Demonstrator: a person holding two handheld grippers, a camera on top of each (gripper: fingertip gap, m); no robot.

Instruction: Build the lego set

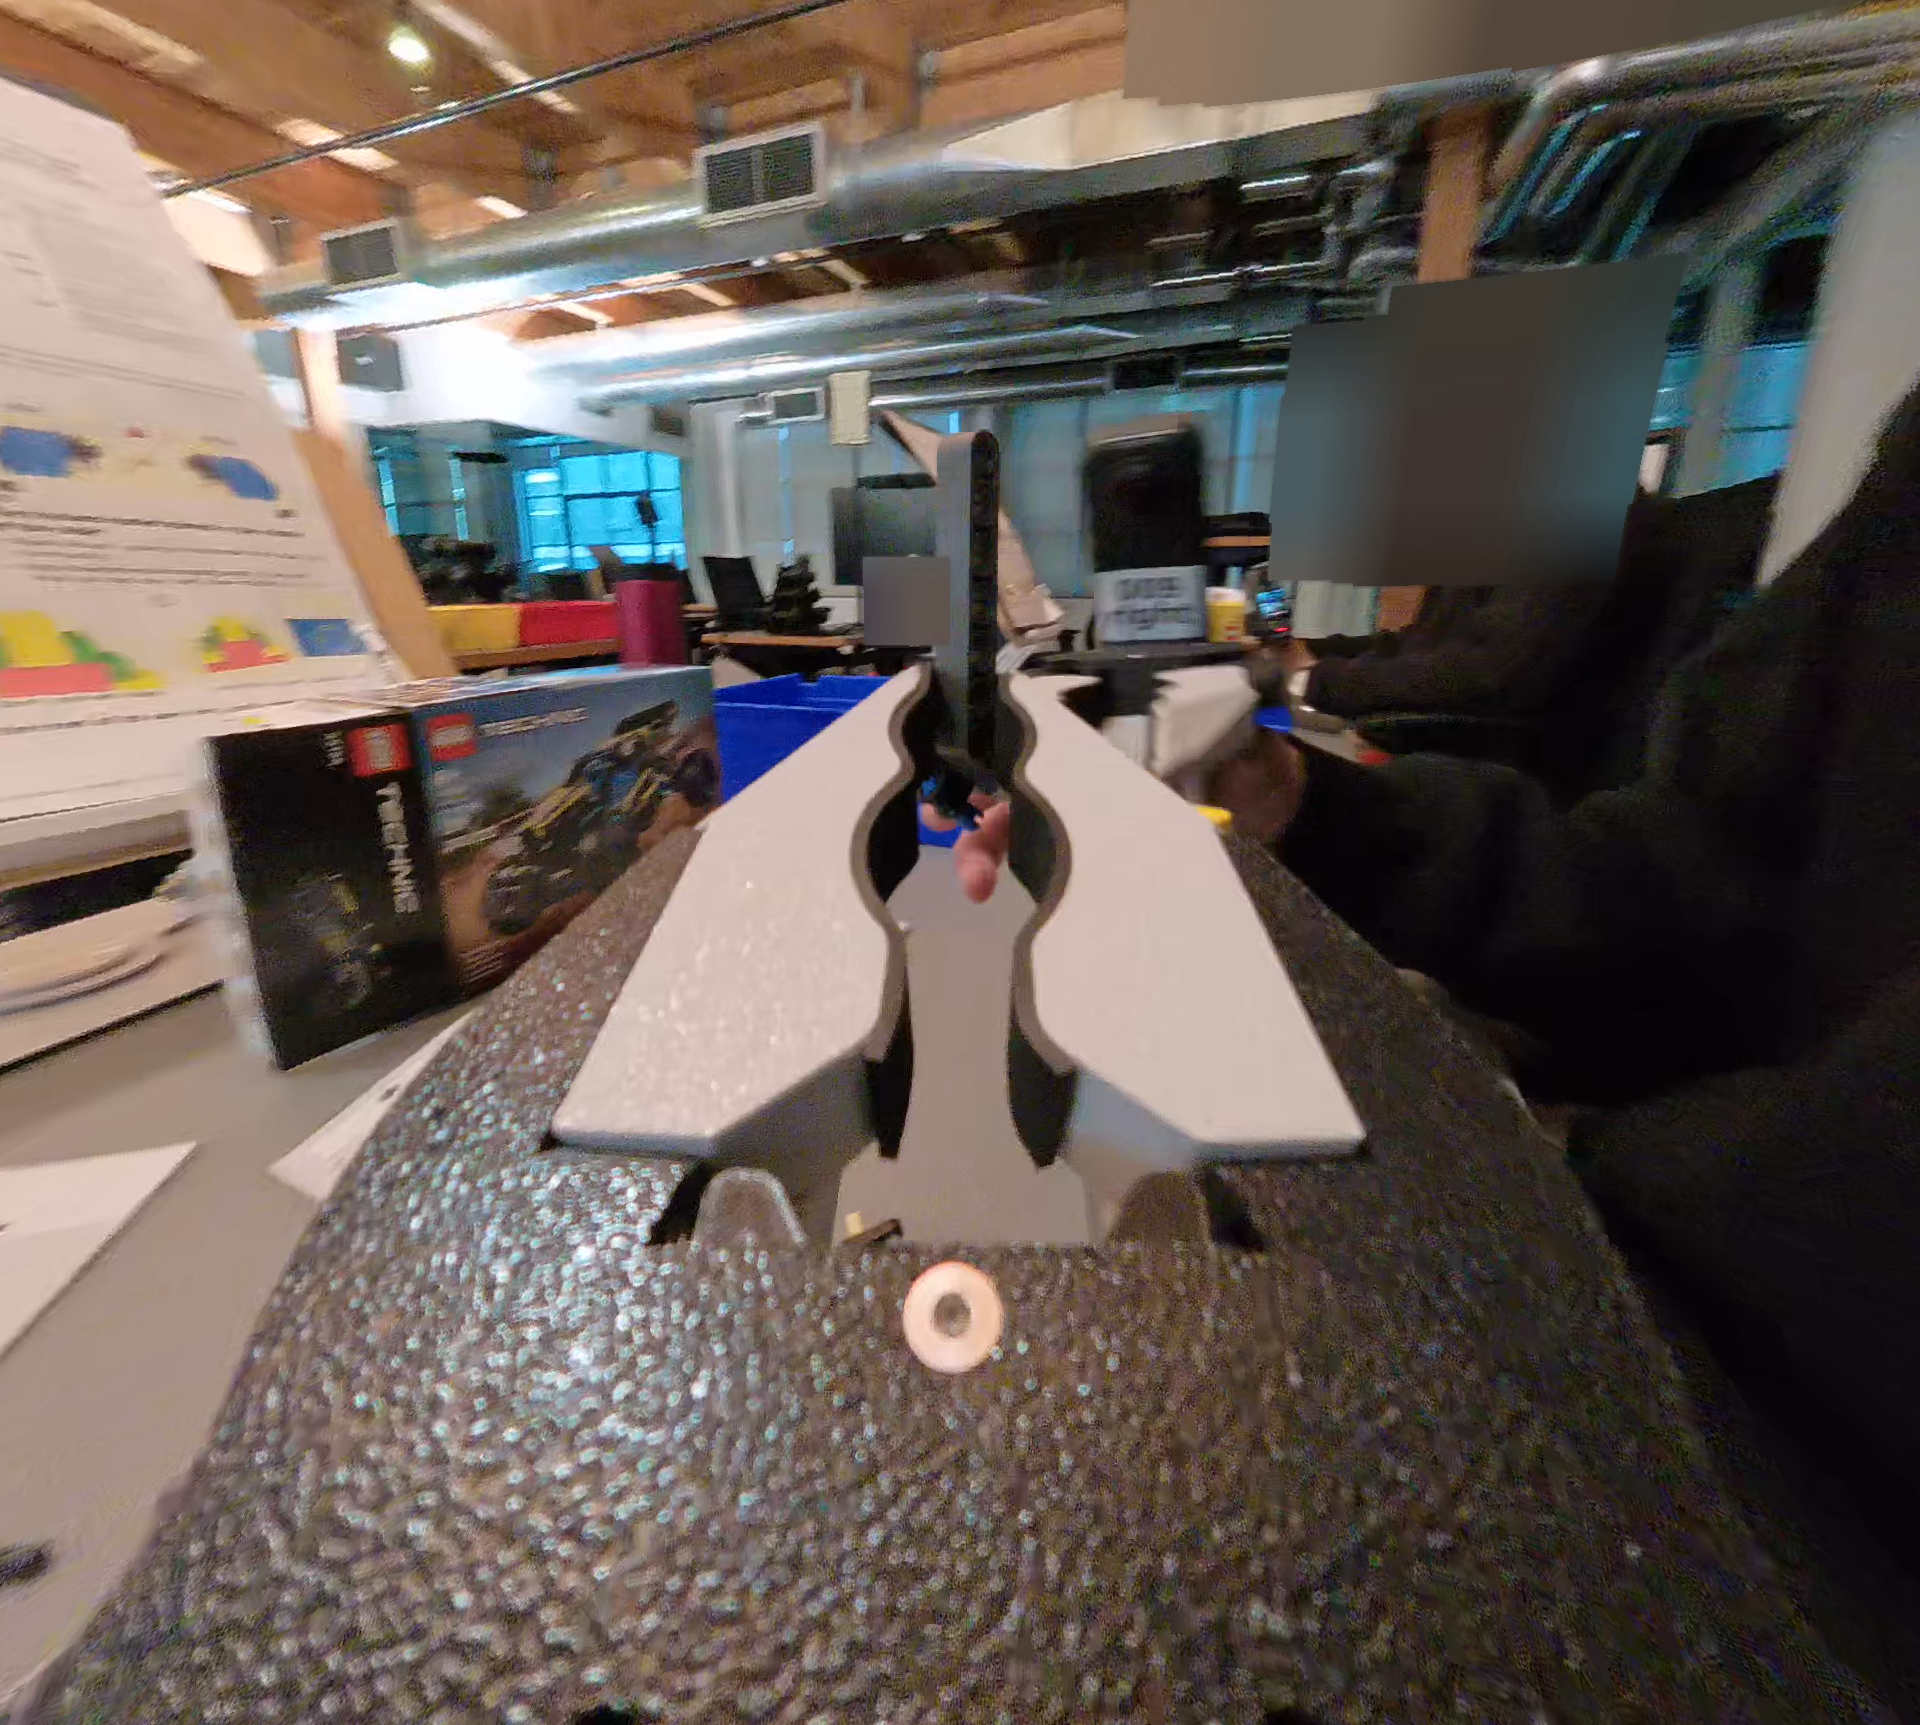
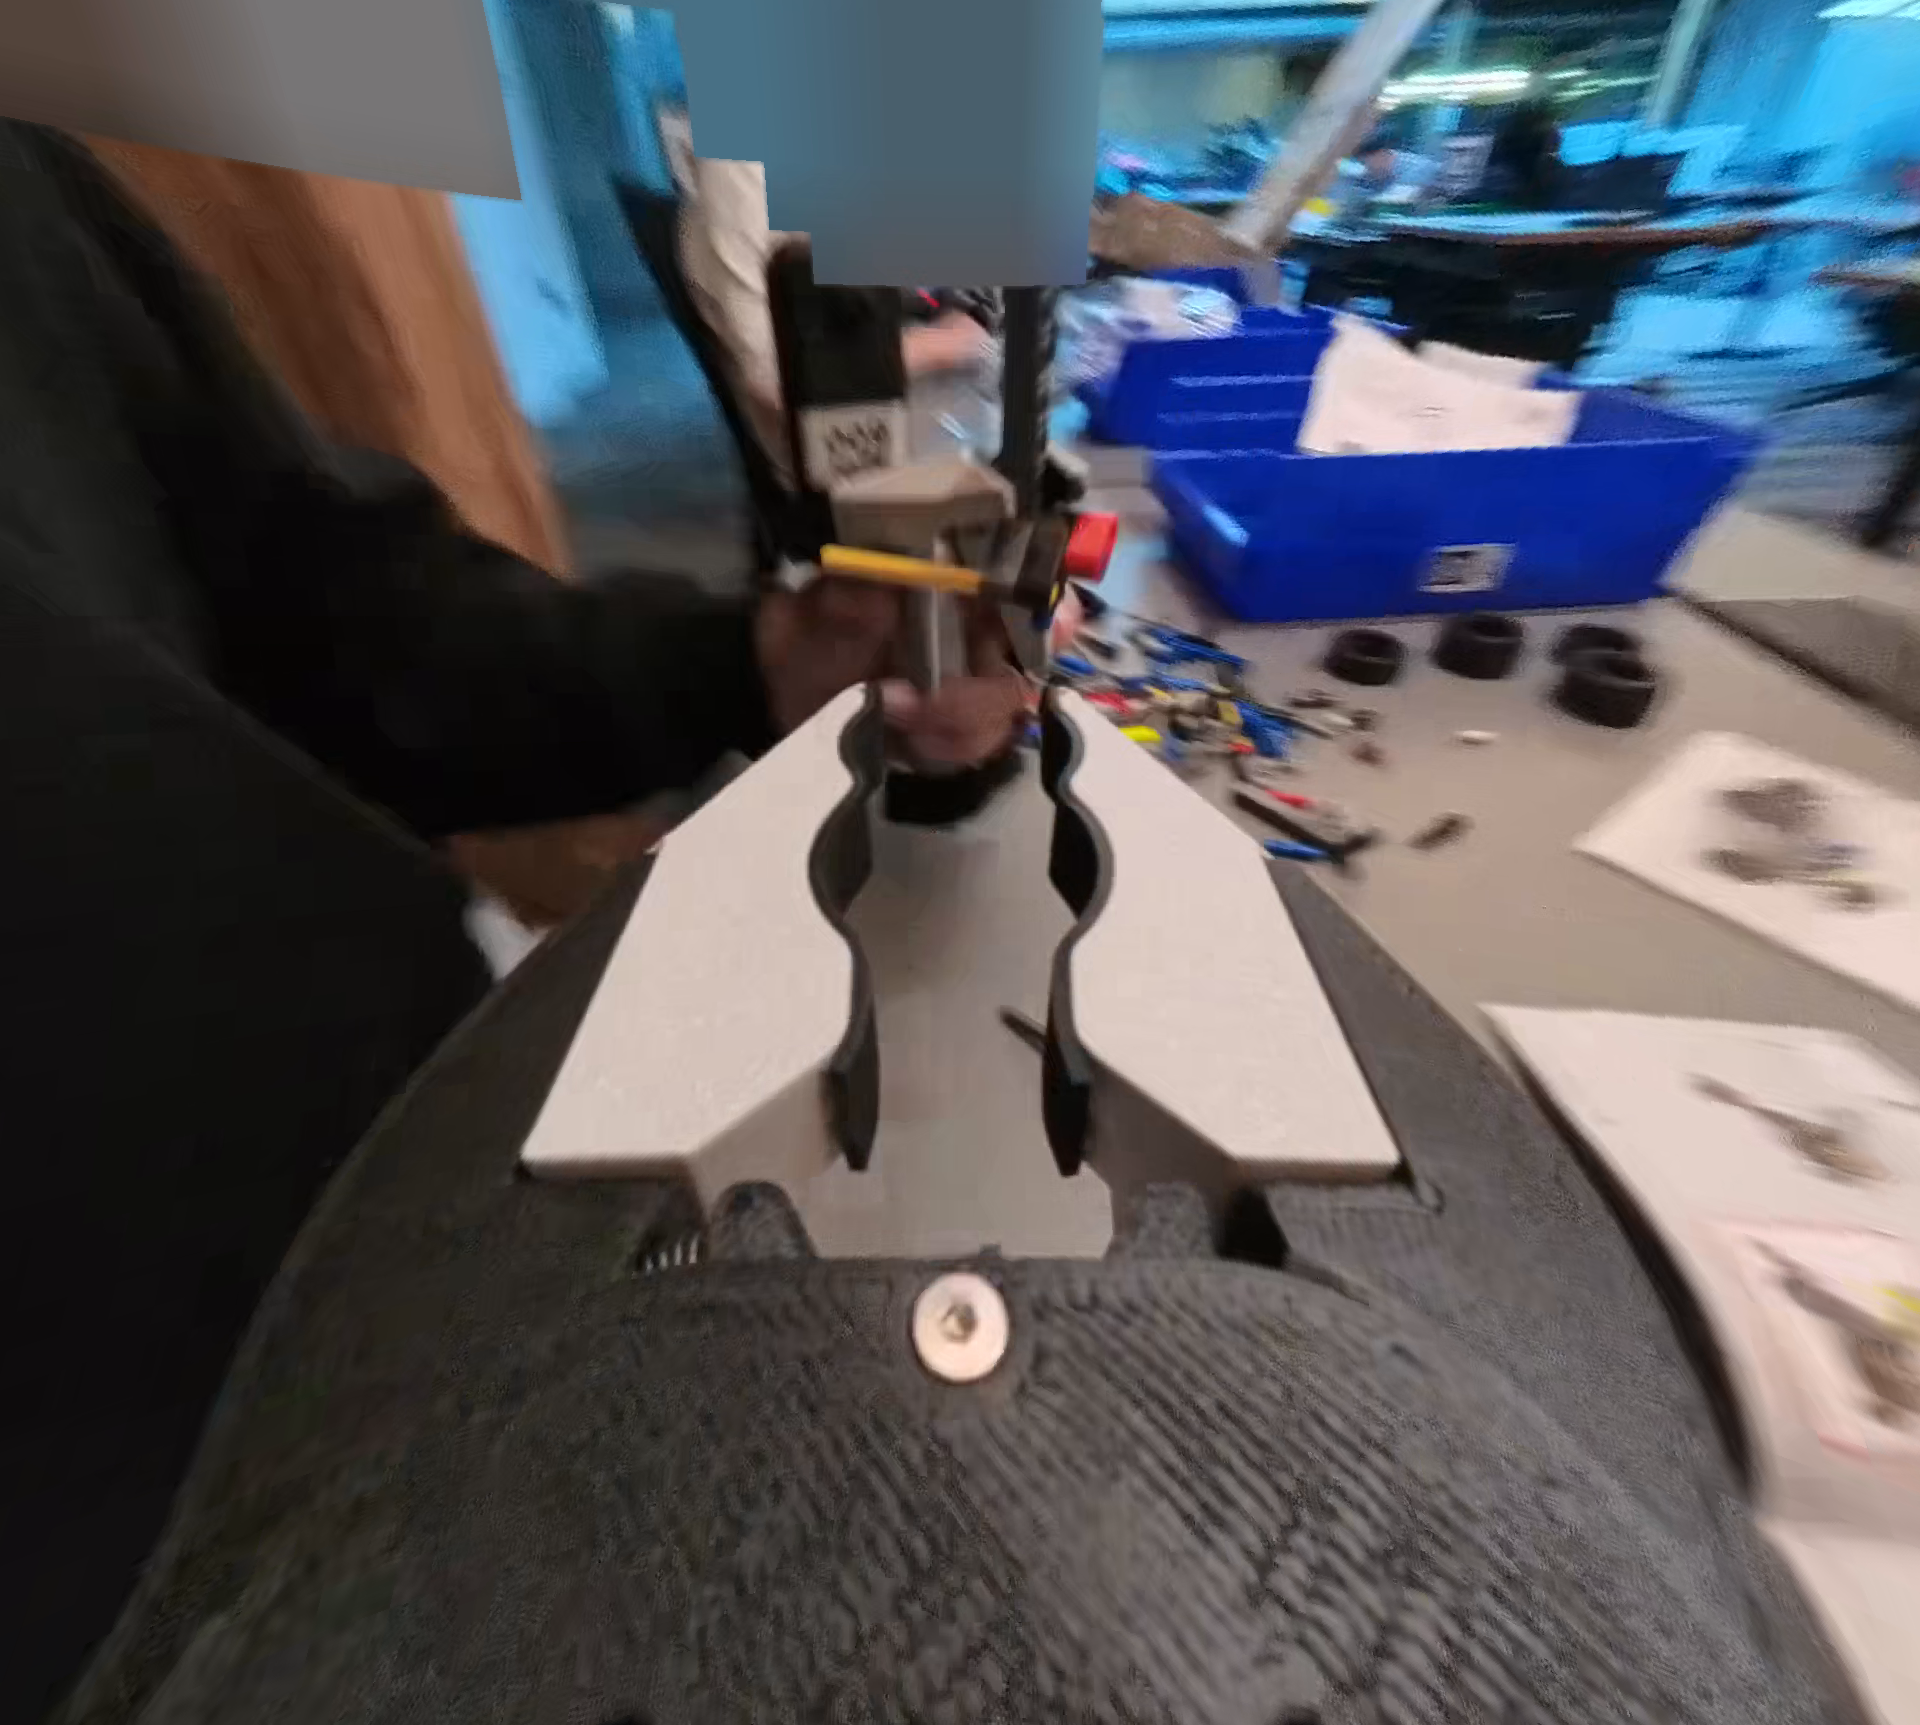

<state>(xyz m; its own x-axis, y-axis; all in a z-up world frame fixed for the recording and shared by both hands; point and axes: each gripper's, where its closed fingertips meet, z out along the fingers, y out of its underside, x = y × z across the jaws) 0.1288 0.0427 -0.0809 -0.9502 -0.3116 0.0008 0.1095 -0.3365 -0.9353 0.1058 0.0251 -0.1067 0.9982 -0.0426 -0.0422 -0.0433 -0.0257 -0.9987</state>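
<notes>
— holding what at twelve o'clock?
— our left gripper (image 1: 966,719) is clamped on a dark lego beam (image 1: 971,574), upright. our right gripper (image 2: 961,719) is apart. loose lego pieces (image 2: 1195,709) lie at two o'clock, blue bin (image 2: 1455,522) beyond.

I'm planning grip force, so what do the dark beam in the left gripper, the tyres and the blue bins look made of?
Dark beam: looks like rigid moulded plastic, matte dark grey, with a straight hard edge. Tyres: probably soft rubber, dull black, blurred. Blue bins: seemingly hard plastic, with a slight sheen on the smooth walls. The left gripper is clamped on the beam.
</notes>
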